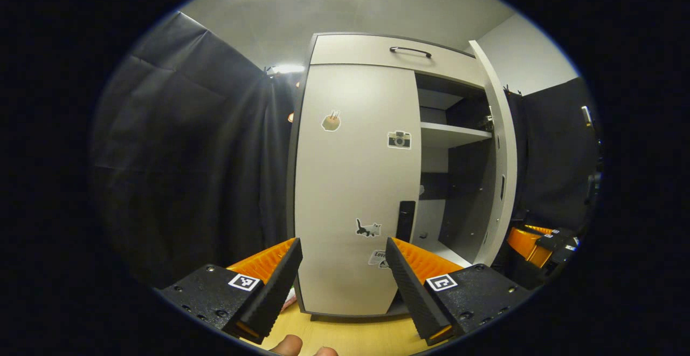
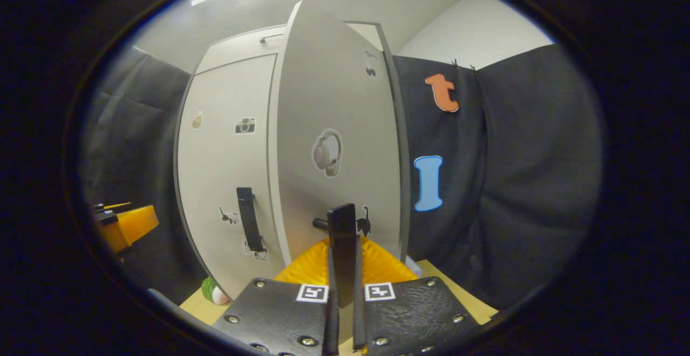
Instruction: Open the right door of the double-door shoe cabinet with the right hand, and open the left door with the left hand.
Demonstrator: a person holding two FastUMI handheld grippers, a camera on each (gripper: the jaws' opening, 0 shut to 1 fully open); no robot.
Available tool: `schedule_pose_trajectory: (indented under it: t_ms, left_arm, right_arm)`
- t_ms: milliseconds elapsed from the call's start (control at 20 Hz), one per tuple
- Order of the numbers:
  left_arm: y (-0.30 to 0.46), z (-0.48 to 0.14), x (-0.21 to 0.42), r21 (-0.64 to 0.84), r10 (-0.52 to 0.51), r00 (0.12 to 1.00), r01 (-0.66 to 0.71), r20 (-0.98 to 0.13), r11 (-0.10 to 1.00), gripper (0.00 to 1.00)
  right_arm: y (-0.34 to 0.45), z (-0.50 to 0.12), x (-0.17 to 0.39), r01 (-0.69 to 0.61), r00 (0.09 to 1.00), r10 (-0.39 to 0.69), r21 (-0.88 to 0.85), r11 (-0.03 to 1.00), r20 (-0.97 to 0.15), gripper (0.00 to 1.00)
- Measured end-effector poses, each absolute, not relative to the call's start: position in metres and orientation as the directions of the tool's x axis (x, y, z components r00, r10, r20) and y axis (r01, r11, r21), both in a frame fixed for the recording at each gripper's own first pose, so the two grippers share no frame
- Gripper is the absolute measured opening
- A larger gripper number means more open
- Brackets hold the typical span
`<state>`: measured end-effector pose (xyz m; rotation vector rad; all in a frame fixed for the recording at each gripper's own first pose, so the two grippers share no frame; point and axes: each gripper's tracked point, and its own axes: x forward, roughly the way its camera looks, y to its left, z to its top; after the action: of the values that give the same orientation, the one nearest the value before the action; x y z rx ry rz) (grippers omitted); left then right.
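1. Standing at the centre of the left gripper view, the tall pale-grey double-door shoe cabinet (image 1: 356, 183) rested on a light wooden table (image 1: 350, 337).
2. Its left door (image 1: 350, 183), dotted with small stickers, lay shut and flat, with a black vertical bar handle (image 1: 405, 220) near its right edge.
3. Its right door (image 1: 498, 151) was swung out at the right of that frame, baring a white shelf (image 1: 453, 134) and a dark interior.
4. The left claw (image 1: 343, 275) sat at the bottom of the frame with its black-and-orange fingers spread wide, touching nothing, short of the left door.
5. In the right gripper view, the right claw (image 2: 343, 226) at bottom centre was pressed together on the right door's black handle (image 2: 342, 237), which stood upright between its fingers.
6. The open right door (image 2: 334, 151) filled the middle of that view, the closed left door (image 2: 226, 172) to its left.
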<state>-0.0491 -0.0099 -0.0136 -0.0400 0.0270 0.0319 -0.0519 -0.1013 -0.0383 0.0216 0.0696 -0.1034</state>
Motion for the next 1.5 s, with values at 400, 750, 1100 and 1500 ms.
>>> schedule_pose_trajectory:
  t_ms: [400,750,1100,1500]
  left_arm:
    - [-0.039,-0.019,-0.049,-0.068,-0.047,0.998,0.044,-0.038,0.997,0.96]
    - [-0.042,-0.028,-0.043,-0.073,-0.071,0.996,0.066,-0.059,0.995,0.96]
    - [-0.048,-0.037,-0.032,-0.094,-0.096,0.992,0.088,-0.08,0.992,0.96]
    - [-0.051,-0.052,0.005,-0.074,-0.091,0.988,0.082,-0.128,0.994,0.96]
  right_arm:
    - [-0.141,-0.035,-0.069,0.158,0.984,-0.156,0.02,0.987,-0.087,0.1]
    - [-0.189,-0.035,-0.076,0.207,0.974,-0.204,0.023,0.978,-0.099,0.09]
    - [-0.253,-0.024,-0.099,0.319,0.945,-0.319,-0.017,0.948,-0.066,0.07]
    - [-0.274,-0.032,-0.122,0.362,0.927,-0.366,-0.06,0.93,-0.082,0.6]
